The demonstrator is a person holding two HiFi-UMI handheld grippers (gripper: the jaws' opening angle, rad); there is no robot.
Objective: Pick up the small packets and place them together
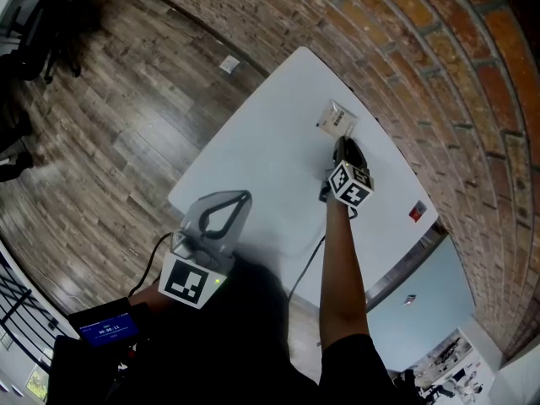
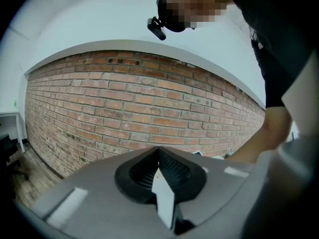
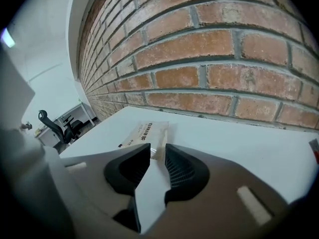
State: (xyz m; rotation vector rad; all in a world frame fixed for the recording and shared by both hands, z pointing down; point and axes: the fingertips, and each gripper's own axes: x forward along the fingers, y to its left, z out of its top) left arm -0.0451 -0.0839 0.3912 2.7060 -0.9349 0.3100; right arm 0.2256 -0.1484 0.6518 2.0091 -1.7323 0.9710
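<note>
One small pale packet (image 1: 337,119) with dark print lies flat on the white table (image 1: 270,159), near its far edge by the brick wall. My right gripper (image 1: 341,144) reaches out to it at arm's length. In the right gripper view the packet (image 3: 142,133) lies just ahead, and its near end shows in the narrow gap between the jaws of the right gripper (image 3: 157,151), which stand slightly apart. I cannot see the pads pressing on it. My left gripper (image 1: 245,196) hangs back over the table's near edge, its tips together and empty, and in its own view the left gripper (image 2: 158,153) points at the wall.
A small red item (image 1: 416,213) sits at the table's right edge. The brick wall (image 3: 209,59) runs close behind the table. A cable (image 1: 304,264) drops off the near edge. A pale blue surface (image 1: 426,289) lies lower right, and wood floor (image 1: 110,125) spreads to the left.
</note>
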